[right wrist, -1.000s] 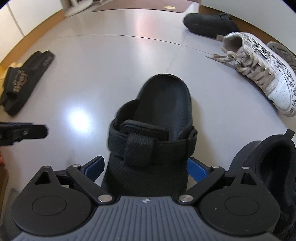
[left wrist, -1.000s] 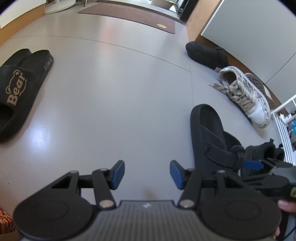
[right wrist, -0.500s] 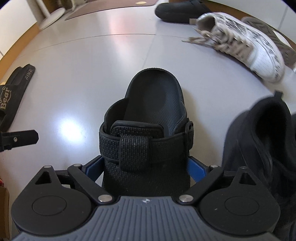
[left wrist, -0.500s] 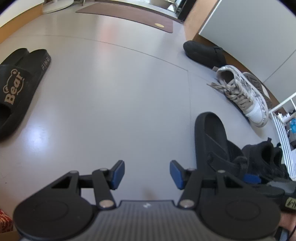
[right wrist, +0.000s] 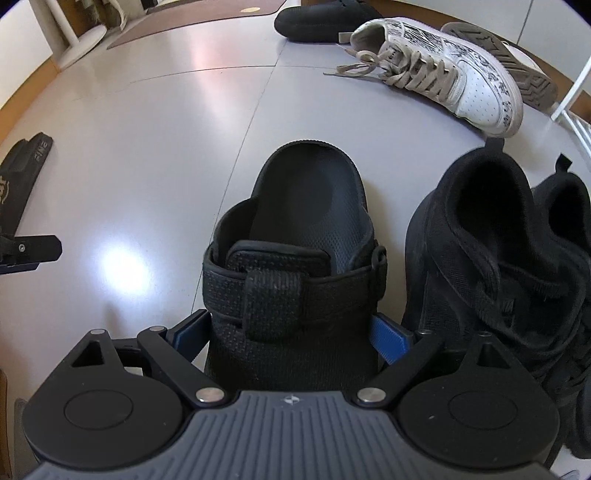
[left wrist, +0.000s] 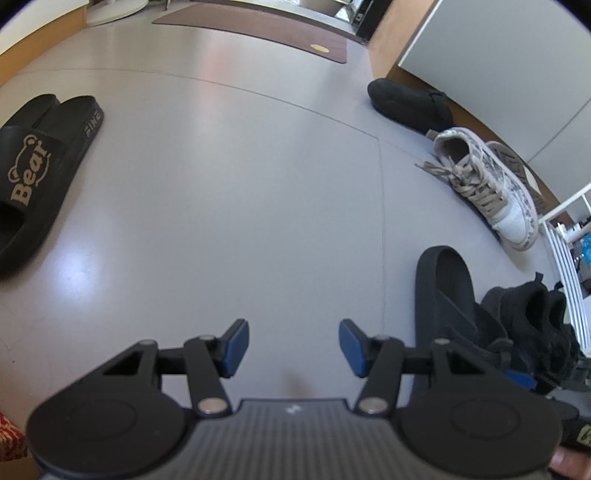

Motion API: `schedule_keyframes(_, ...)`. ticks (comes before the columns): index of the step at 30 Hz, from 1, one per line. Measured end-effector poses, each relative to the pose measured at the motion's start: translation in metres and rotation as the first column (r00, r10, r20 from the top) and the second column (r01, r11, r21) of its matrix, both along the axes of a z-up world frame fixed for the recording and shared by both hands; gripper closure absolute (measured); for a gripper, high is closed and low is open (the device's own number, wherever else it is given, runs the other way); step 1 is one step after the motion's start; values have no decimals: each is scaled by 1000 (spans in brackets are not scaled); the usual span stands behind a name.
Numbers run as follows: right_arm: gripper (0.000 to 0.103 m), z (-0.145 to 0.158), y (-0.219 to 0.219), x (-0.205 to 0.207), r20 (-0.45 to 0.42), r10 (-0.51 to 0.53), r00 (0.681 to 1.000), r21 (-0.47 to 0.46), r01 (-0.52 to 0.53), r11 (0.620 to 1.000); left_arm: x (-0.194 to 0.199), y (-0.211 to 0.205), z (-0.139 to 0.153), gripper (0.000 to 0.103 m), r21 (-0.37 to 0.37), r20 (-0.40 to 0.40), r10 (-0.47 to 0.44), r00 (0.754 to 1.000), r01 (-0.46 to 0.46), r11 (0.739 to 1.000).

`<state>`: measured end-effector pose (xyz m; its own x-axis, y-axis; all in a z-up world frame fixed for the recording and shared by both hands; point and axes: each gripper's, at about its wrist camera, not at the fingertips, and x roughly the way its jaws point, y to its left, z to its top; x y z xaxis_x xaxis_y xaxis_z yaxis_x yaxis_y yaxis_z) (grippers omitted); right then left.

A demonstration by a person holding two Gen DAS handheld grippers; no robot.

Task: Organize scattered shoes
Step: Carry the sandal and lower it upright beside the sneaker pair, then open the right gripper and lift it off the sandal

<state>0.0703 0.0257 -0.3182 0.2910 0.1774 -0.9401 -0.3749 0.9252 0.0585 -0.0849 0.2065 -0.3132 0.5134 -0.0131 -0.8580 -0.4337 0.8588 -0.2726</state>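
A black strap sandal (right wrist: 306, 206) lies on the grey floor with its heel pointing away. My right gripper (right wrist: 291, 332) straddles its front part; the jaws are closing and the blue pads (right wrist: 388, 336) press against both sides. A pair of black sneakers (right wrist: 498, 258) stands right beside it on the right. In the left wrist view the sandal (left wrist: 443, 288) and sneakers (left wrist: 528, 325) sit at the lower right. My left gripper (left wrist: 293, 347) hovers open over bare floor, holding nothing.
A white patterned sneaker (left wrist: 491, 184) and a black clog (left wrist: 406, 103) lie along the far right wall. Black "Bear" slides (left wrist: 33, 173) rest at the left. A brown mat (left wrist: 258, 33) is at the back, a white rack (left wrist: 565, 236) at the right edge.
The right gripper shifted to the right with the sandal between its jaws, bringing it up beside the black sneakers, and its jaws narrowed a little. The left gripper stayed put.
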Motion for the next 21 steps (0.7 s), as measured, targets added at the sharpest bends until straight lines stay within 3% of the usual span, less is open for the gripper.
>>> schedule_keyframes(5, 10, 5, 4, -5, 24, 54, 998, -17, -53, 998, 6, -4, 1, 46, 12, -6, -14, 1000, 14, 1000)
schedule_keyframes(9, 16, 3, -1, -7, 19, 35, 999, -30, -35, 999, 10, -6, 4, 46, 22, 1, -19, 1000, 19, 1000)
schedule_keyframes(14, 17, 6, -9, -9, -65, 11, 998, -7, -12, 1000, 17, -11, 4, 46, 29, 1, -29, 1000, 29, 999)
schedule_keyframes(16, 16, 14, -13, -10, -99, 15, 995, 26, -13, 1000, 22, -11, 7, 46, 43, 2, -41, 999, 41, 998)
schedule_keyframes(21, 16, 44, -34, -10, -53, 98, 994, 130, -90, 987, 44, -13, 20, 43, 71, 32, -63, 998, 60, 996)
